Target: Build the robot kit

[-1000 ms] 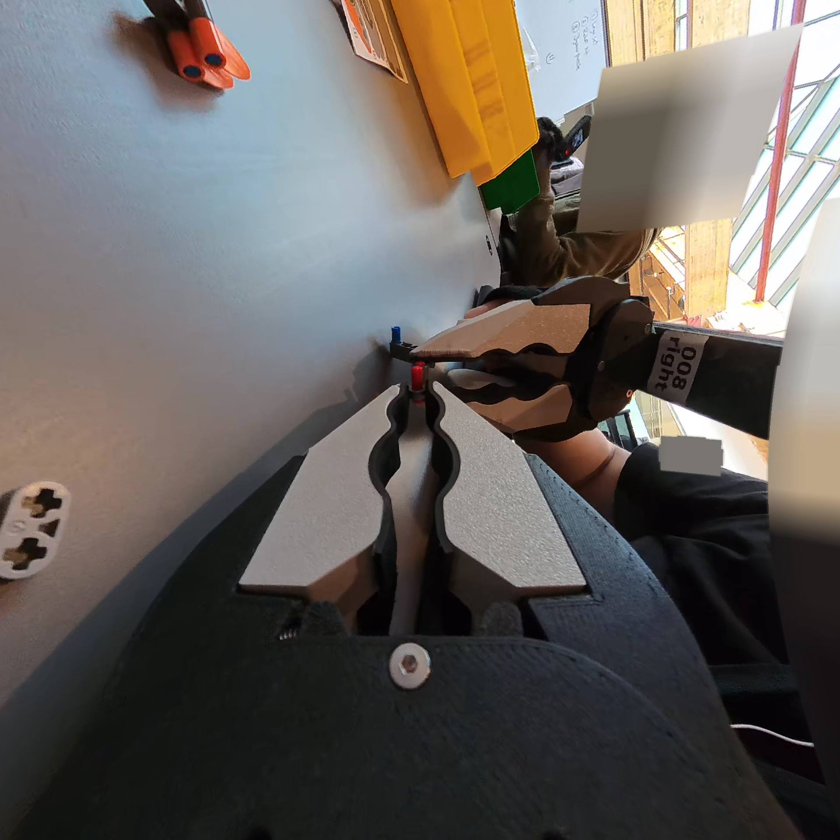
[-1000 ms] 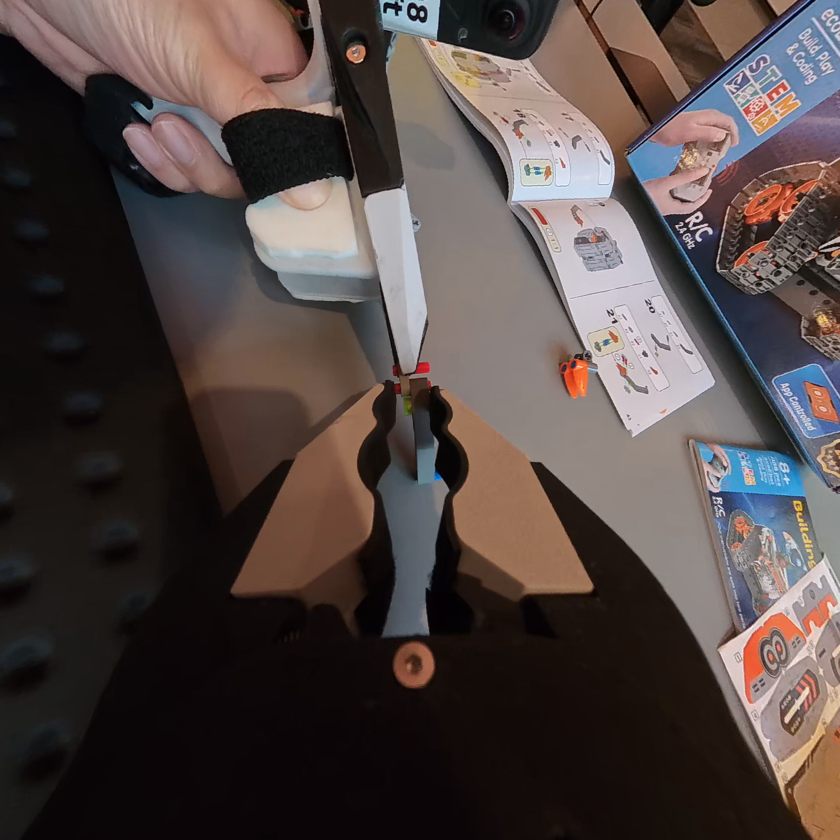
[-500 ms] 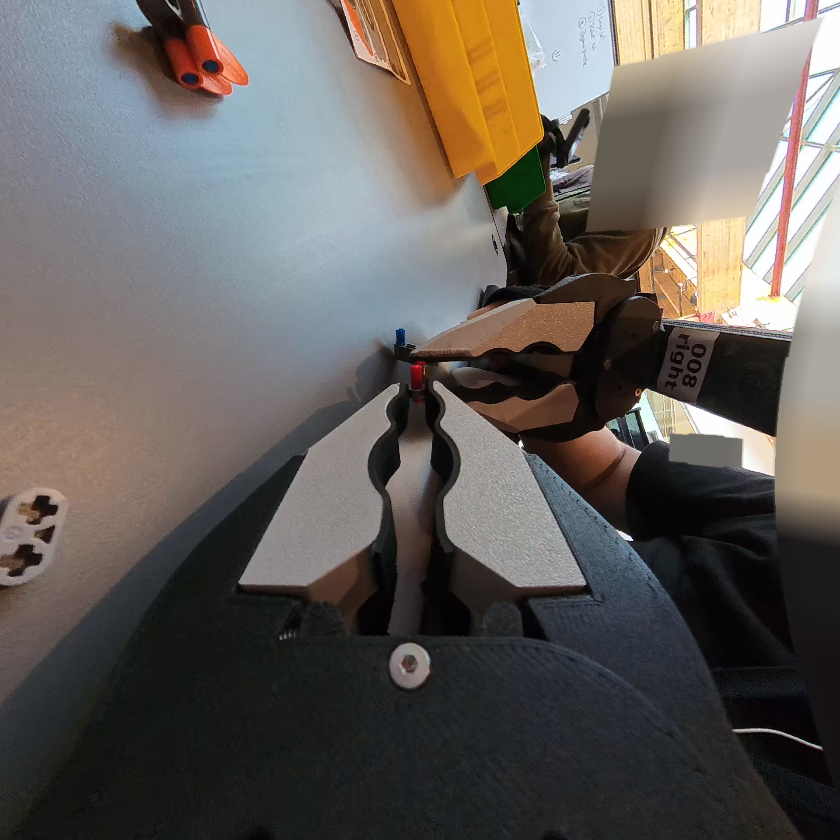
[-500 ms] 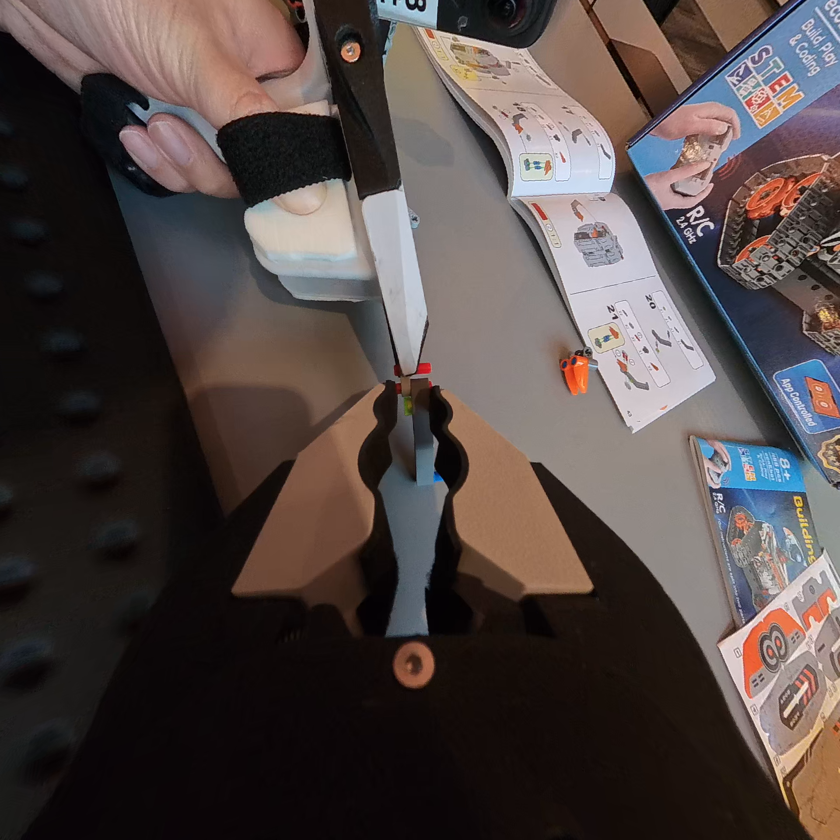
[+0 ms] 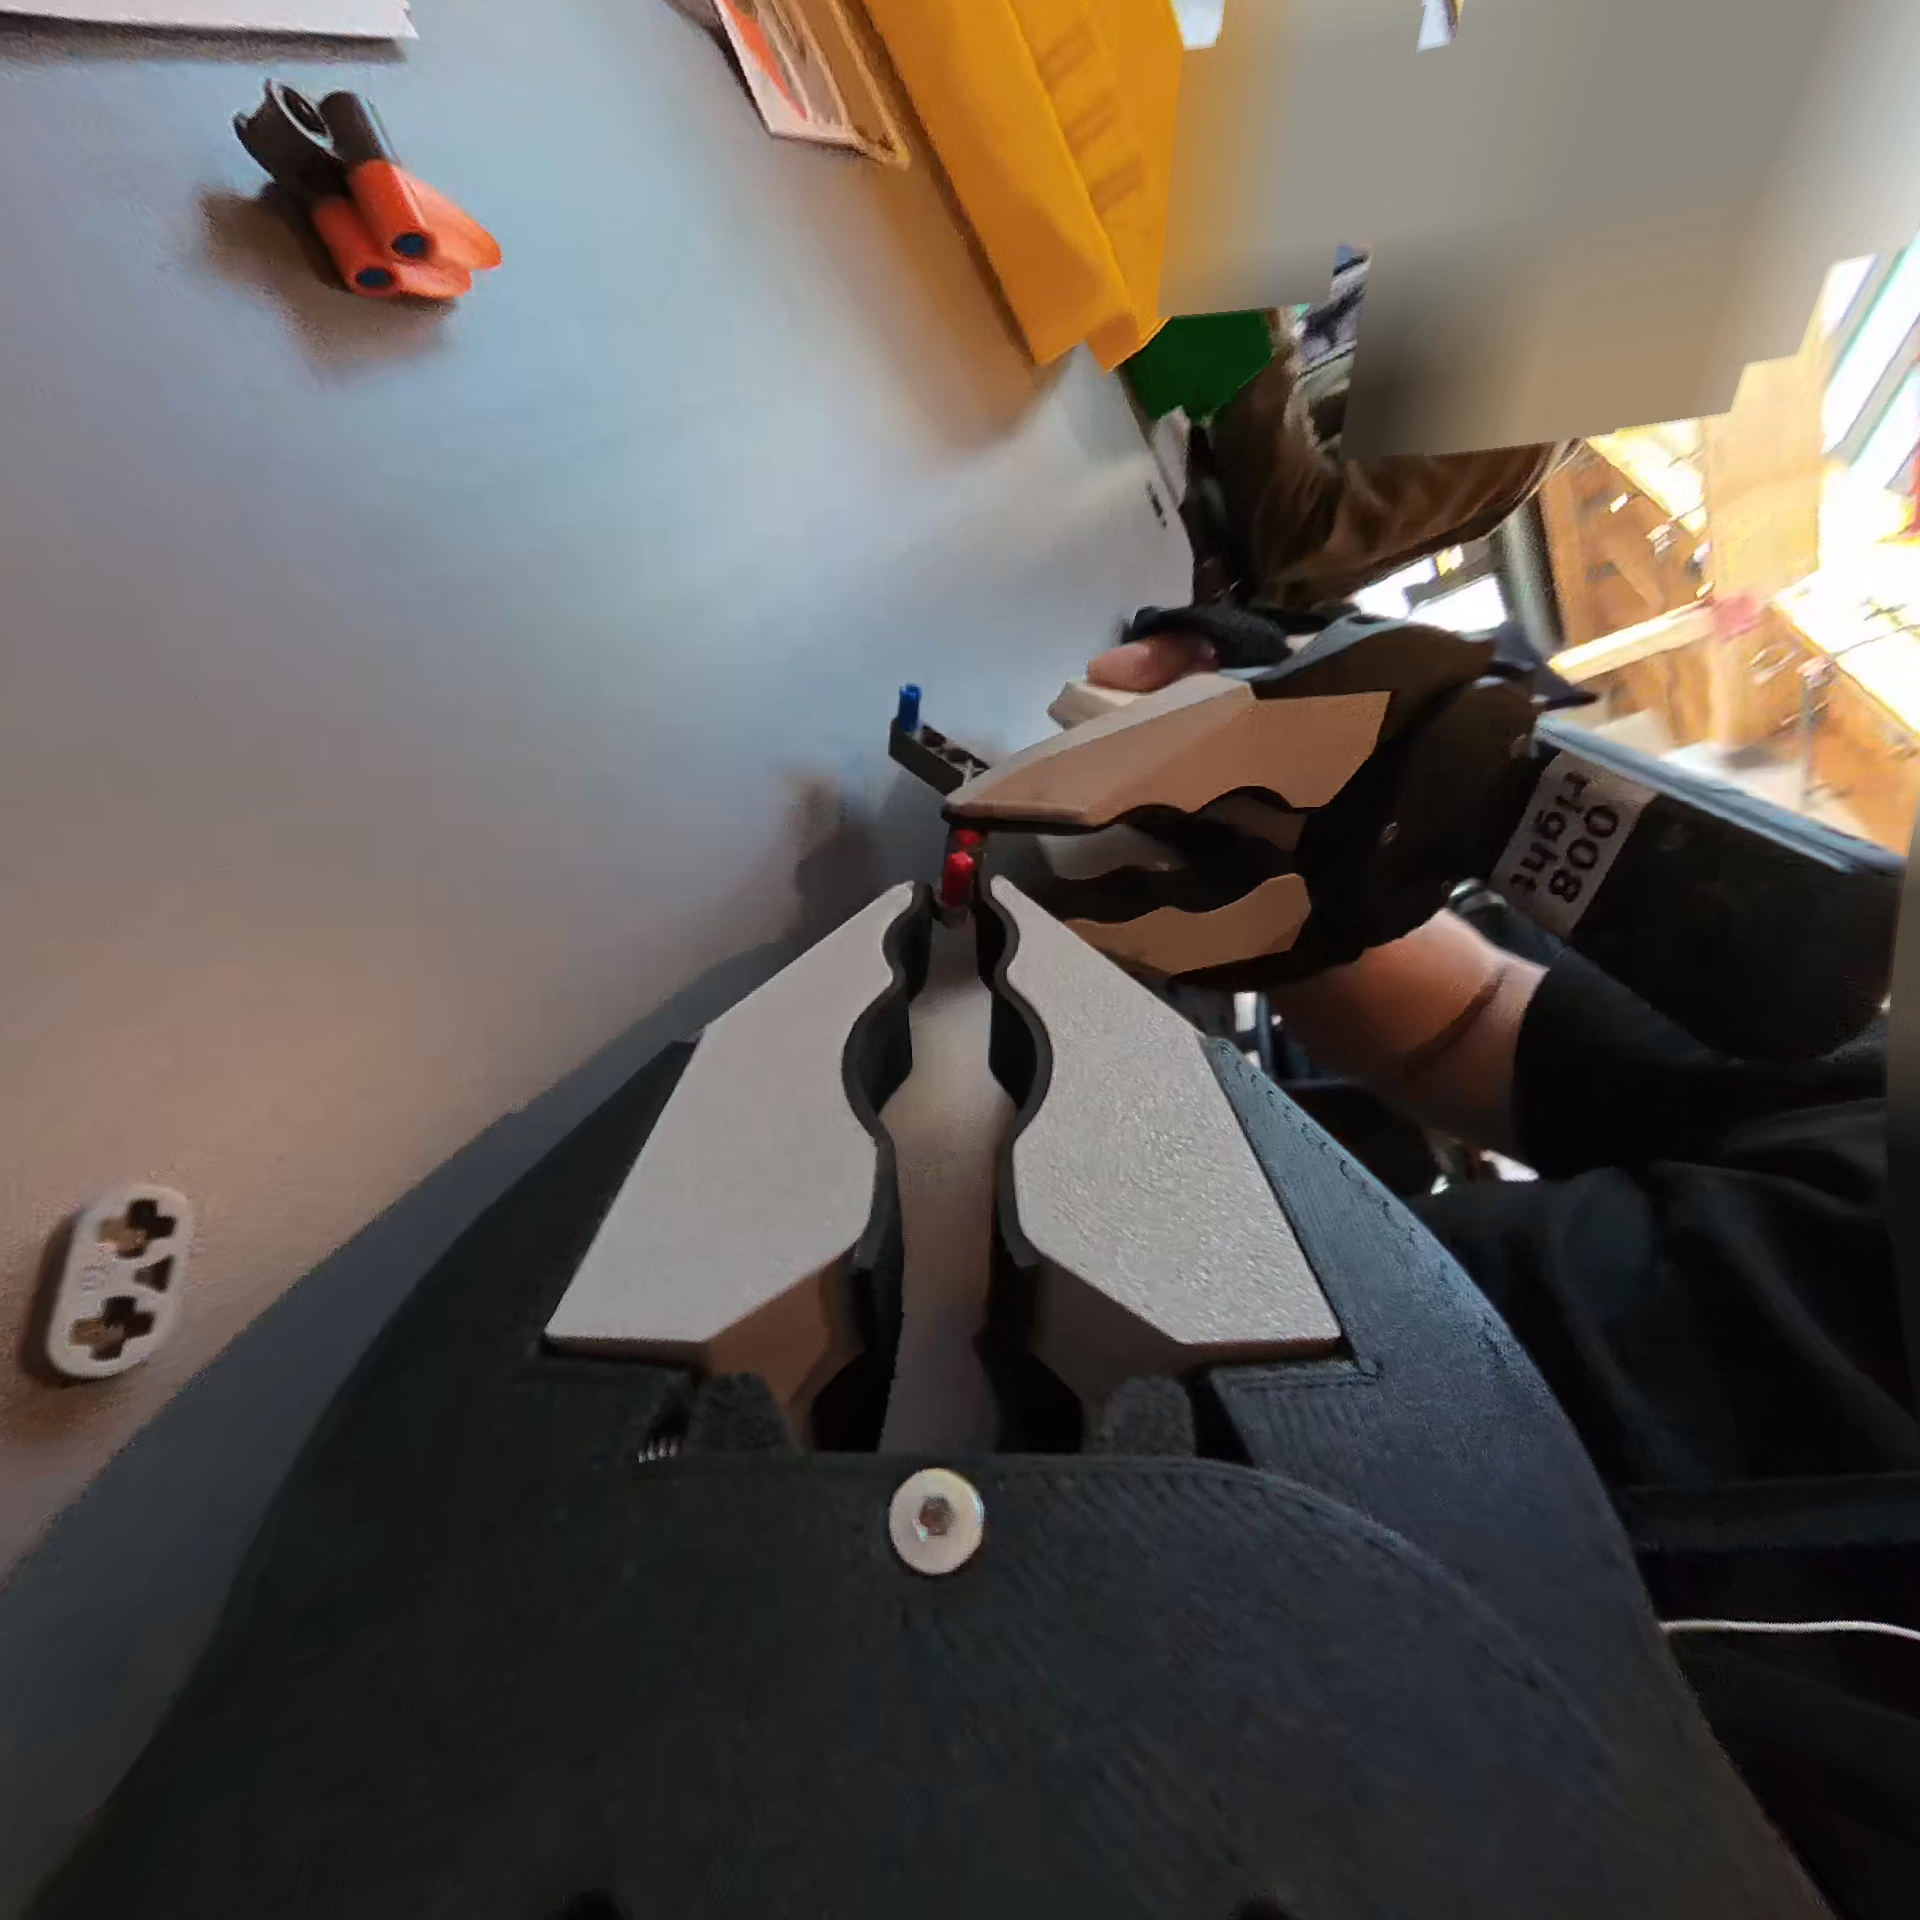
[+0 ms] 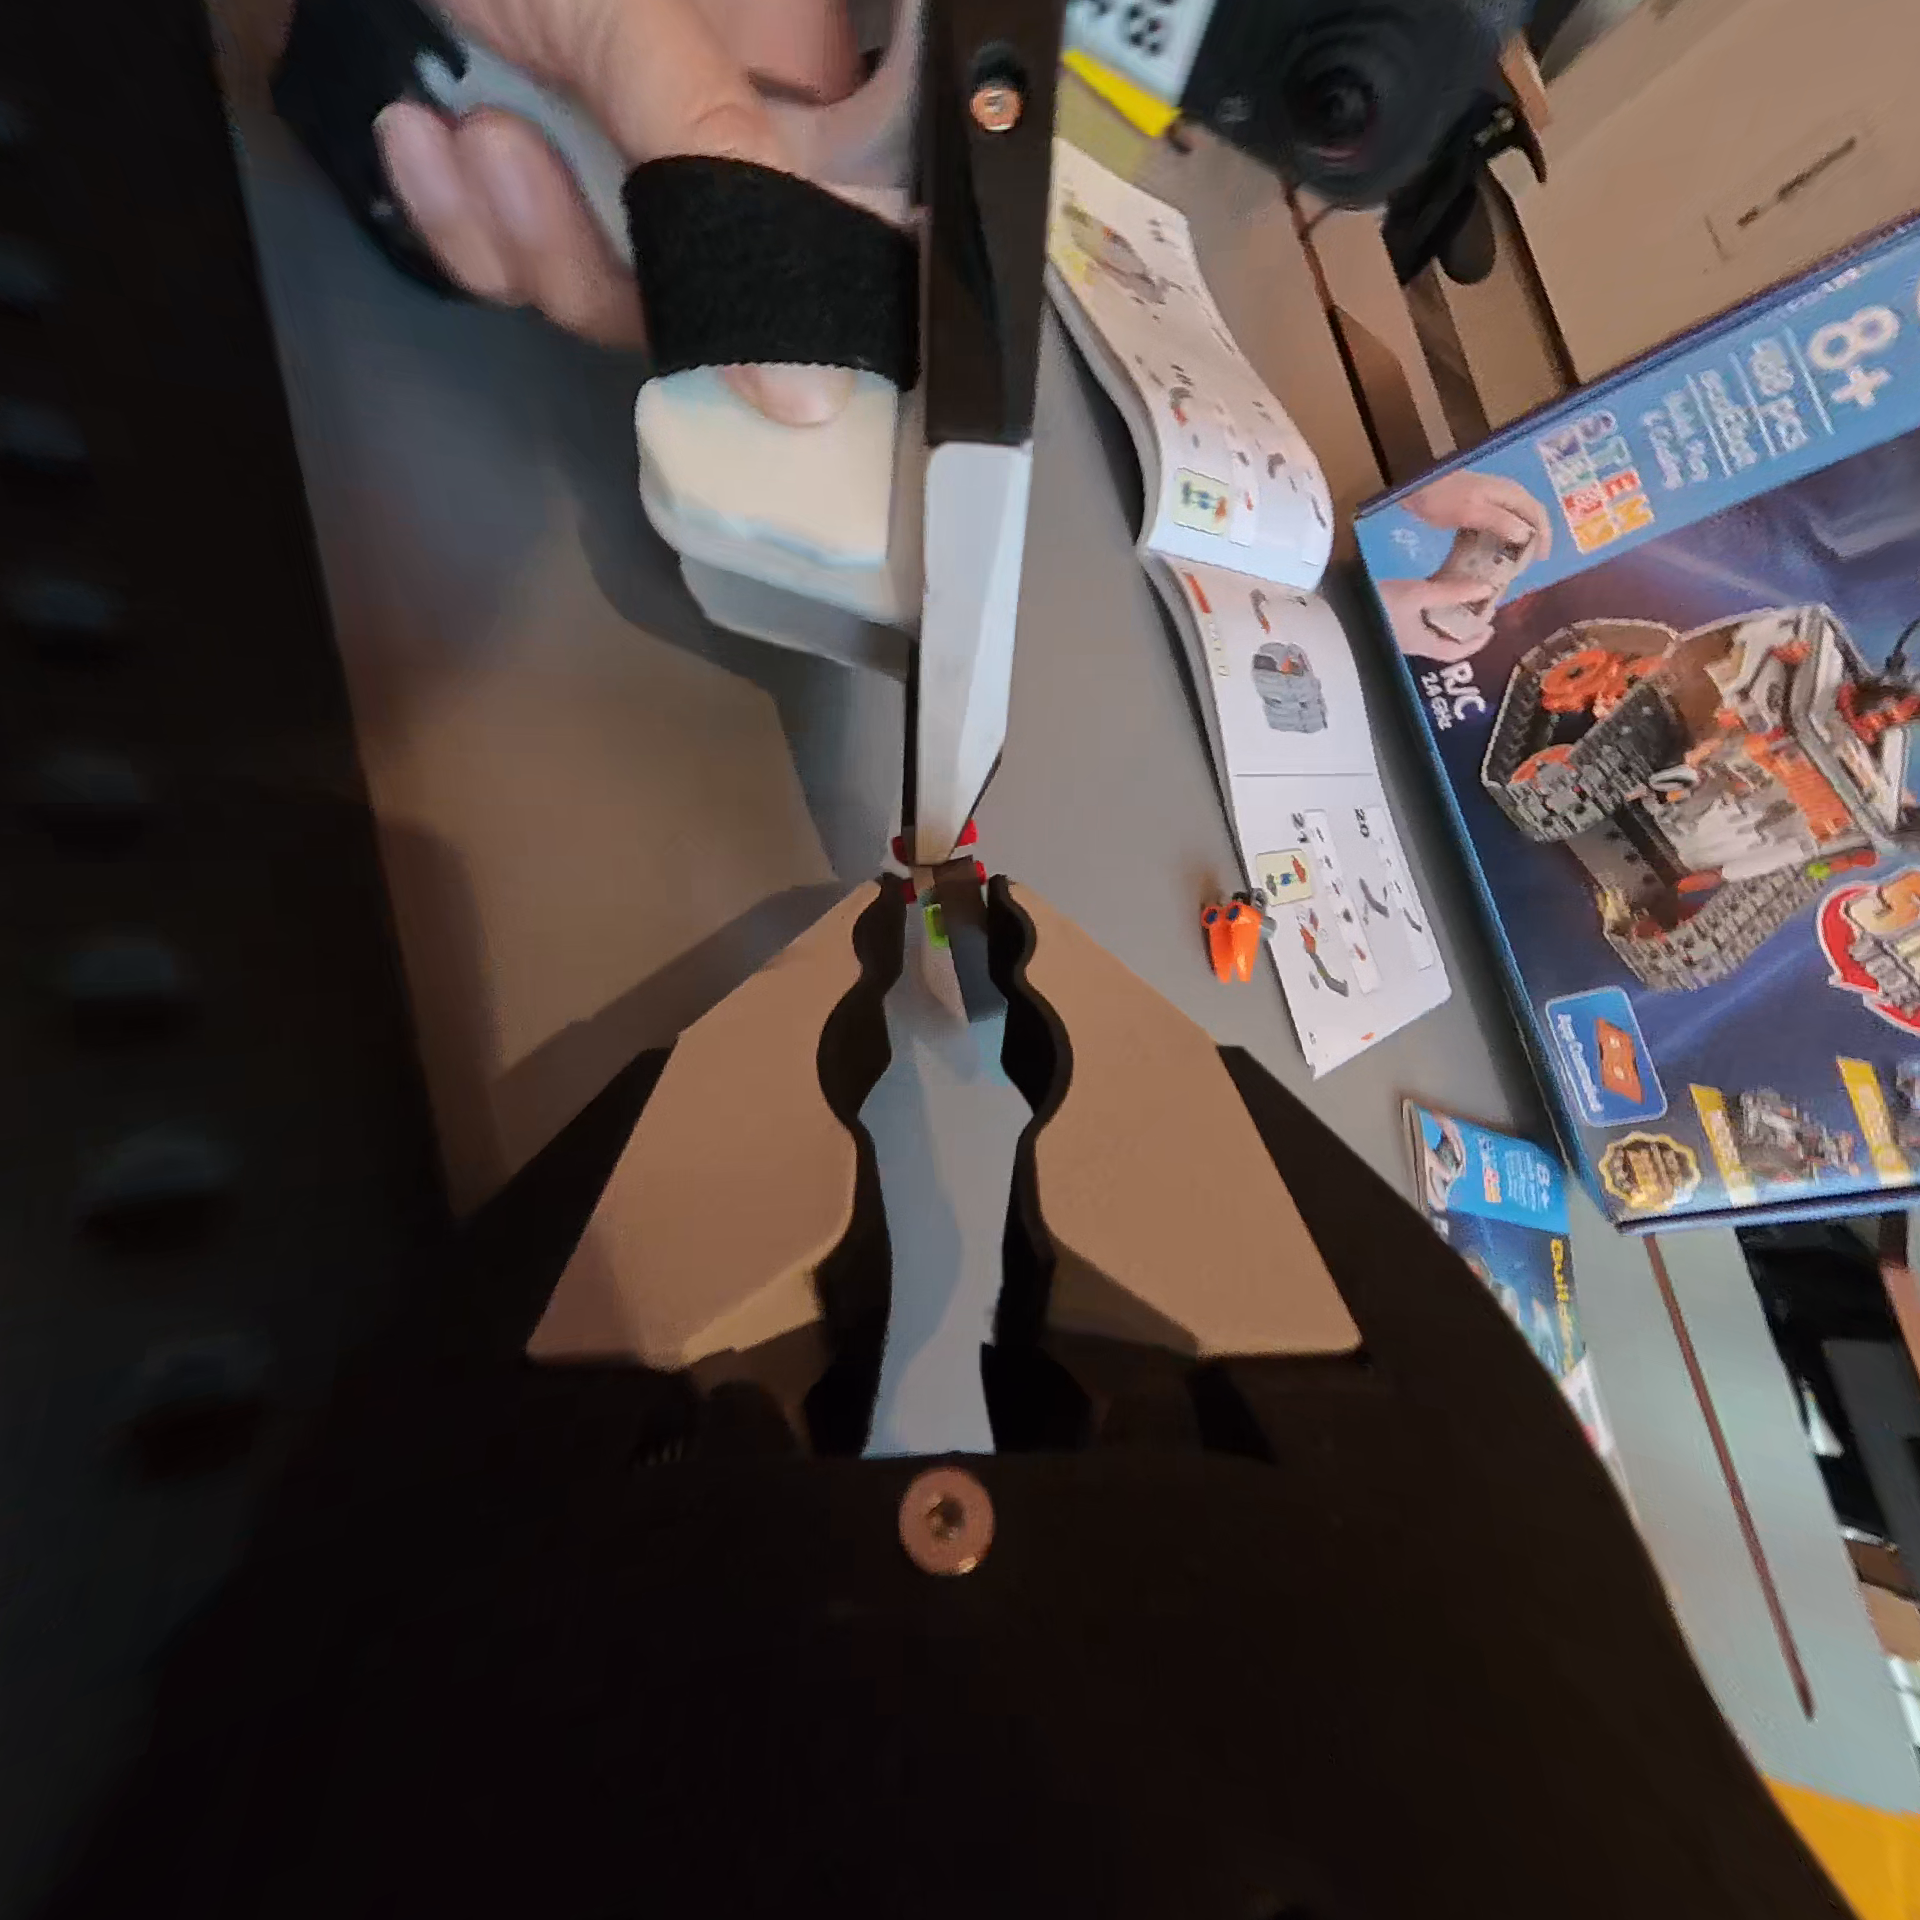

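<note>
Two handheld tools meet tip to tip over a grey bench, pinching small building-toy parts between them.

We see a smooth grey bench (image 5: pixel 520 623) with a bright, windowed room blurred at far right. Centre frame, our left tool (image 5: pixel 951 904) is clamped on a small red pin piece (image 5: pixel 958 868). The right tool (image 6: pixel 940 894) is closed on a dark grey beam (image 5: pixel 935 750) whose long axis slants to the upper left, blue peg outermost. An orange connector (image 6: pixel 1231 935) lies beside an open instruction booklet (image 6: pixel 1278 665); a blue toy box (image 6: pixel 1683 727) sits right.
</note>
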Motion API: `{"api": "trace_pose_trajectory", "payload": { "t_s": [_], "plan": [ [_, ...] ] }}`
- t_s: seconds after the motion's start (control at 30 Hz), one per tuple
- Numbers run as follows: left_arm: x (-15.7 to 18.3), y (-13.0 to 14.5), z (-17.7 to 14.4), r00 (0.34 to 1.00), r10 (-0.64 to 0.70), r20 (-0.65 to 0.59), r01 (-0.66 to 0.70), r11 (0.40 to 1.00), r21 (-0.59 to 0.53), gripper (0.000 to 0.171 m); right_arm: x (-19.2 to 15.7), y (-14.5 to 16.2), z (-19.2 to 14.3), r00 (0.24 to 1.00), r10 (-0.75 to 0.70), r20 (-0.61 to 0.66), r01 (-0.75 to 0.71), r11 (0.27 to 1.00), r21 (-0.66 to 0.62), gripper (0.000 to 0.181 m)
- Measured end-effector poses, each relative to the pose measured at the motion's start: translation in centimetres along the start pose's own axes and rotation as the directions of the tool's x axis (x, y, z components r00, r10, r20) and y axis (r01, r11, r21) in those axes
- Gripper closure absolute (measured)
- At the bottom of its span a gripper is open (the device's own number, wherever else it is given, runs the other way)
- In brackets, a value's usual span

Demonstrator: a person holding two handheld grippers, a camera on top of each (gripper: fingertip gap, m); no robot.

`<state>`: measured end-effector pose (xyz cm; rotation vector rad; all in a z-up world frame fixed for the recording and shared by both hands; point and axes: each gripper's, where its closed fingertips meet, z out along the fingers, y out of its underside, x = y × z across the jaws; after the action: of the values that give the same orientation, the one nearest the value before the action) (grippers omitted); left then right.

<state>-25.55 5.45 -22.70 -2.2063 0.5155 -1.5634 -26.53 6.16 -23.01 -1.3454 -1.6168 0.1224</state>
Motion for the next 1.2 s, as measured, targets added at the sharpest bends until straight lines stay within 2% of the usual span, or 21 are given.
{"api": "trace_pose_trajectory", "payload": {
  "t_s": [0.1, 0.2, 0.3, 0.47, 0.57, 0.63, 0.73, 0.9, 1.03, 1.2],
  "plan": [
    [-0.2, 0.9, -0.1, 0.99, 0.129, 0.056, -0.124, 0.989, -0.084, 0.166, -0.8, -0.2, 0.0, 0.998, 0.018, 0.054, -0.019, 0.999, 0.027, 0.166],
    [-0.6, 1.0, -0.5, 0.97, 0.219, 0.101, -0.207, 0.971, -0.115, 0.165, -0.7, -0.9, -1.1, 0.99, 0.09, 0.111, -0.104, 0.987, 0.123, 0.157],
    [-0.6, 1.3, -0.6, 0.942, 0.319, 0.107, -0.302, 0.941, -0.15, 0.166, -0.1, -1.1, -2.0, 0.968, 0.186, 0.168, -0.215, 0.961, 0.176, 0.161],
    [-1.0, 2.5, -0.3, 0.817, 0.559, 0.142, -0.509, 0.815, -0.276, 0.165, -1.6, -0.6, -1.8, 0.879, 0.24, 0.413, -0.315, 0.941, 0.123, 0.164],
    [-1.2, 3.0, 0.0, 0.739, 0.653, 0.165, -0.584, 0.743, -0.326, 0.165, -1.6, -0.4, -1.1, 0.847, 0.244, 0.471, -0.31, 0.949, 0.065, 0.161],
    [-1.2, 3.0, 0.0, 0.719, 0.673, 0.174, -0.601, 0.728, -0.33, 0.165, -1.8, -0.8, -0.9, 0.842, 0.196, 0.502, -0.261, 0.963, 0.061, 0.162],
    [-1.1, 3.2, 0.0, 0.725, 0.67, 0.161, -0.6, 0.729, -0.329, 0.161, -2.1, -1.2, -0.6, 0.837, 0.104, 0.537, -0.152, 0.987, 0.046, 0.165],
    [-1.0, 3.4, -0.4, 0.698, 0.695, 0.173, -0.621, 0.707, -0.337, 0.151, -3.1, -0.3, -0.2, 0.782, 0.034, 0.622, 0.009, 0.998, -0.065, 0.165],
    [-1.3, 3.3, -0.7, 0.675, 0.71, 0.199, -0.628, 0.695, -0.349, 0.154, -2.8, 0.1, 0.0, 0.785, 0.059, 0.617, 0.008, 0.994, -0.105, 0.165],
    [-1.1, 3.3, -0.4, 0.638, 0.745, 0.194, -0.654, 0.658, -0.373, 0.153, -2.7, -0.7, -0.2, 0.796, 0.089, 0.599, -0.056, 0.996, -0.074, 0.172]
  ]
}}
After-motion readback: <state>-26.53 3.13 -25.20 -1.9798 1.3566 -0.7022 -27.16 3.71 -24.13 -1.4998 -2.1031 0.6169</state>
